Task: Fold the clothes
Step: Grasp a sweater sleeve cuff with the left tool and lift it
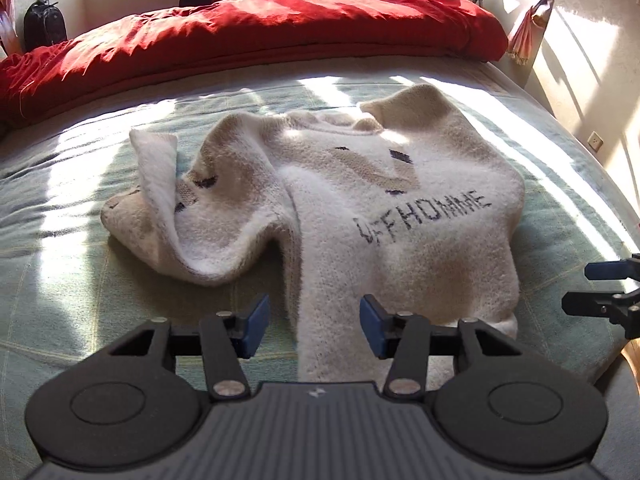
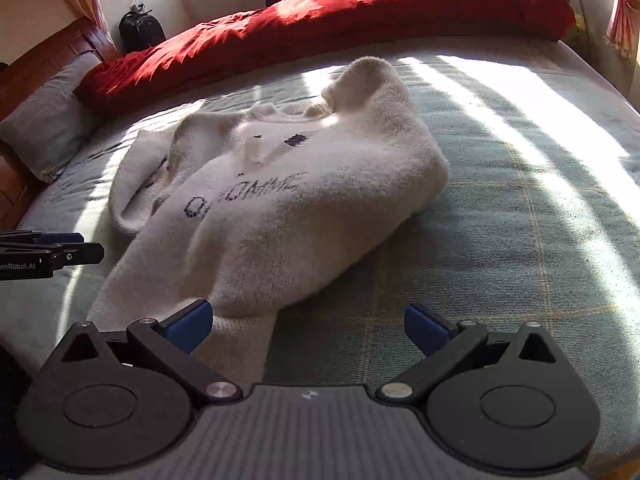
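Nearest in the left wrist view, the left gripper (image 1: 314,330) points steeply down over the bed, its blue pads (image 1: 256,330) standing apart with a strip of the sweater's hem between them; whether the pads touch the knit cannot be told. At 3 o'clock of that view the right gripper's black fingers and a blue pad poke in from the edge, above the bedcover.

In the right wrist view the right gripper (image 2: 310,328) also tilts downward, its jaws spread wide; the left-hand pad sits just at the sweater's near edge, the other over bare bedcover (image 2: 500,216), nothing clamped. At 9 o'clock the left gripper's side shows, with white lettering that reads "enRobot.AI", cut off at the frame.

The cream sweater (image 1: 380,220) lies rumpled in the middle of the pale green checked bedcover, one sleeve folded over at 10 o'clock in the left view. Dark knit letters across its chest read roughly "HOMME", the first characters unclear; the right view shows them blurred.

Farther, a red duvet (image 1: 280,28) is bunched along the far side of the bed. A grey pillow (image 2: 48,116) and wooden headboard show only in the right view, at 9 to 10 o'clock; a wall socket shows only in the left, at 3 o'clock. A black bag (image 2: 141,31) hangs at 11 o'clock, and hanging clothes at 12.
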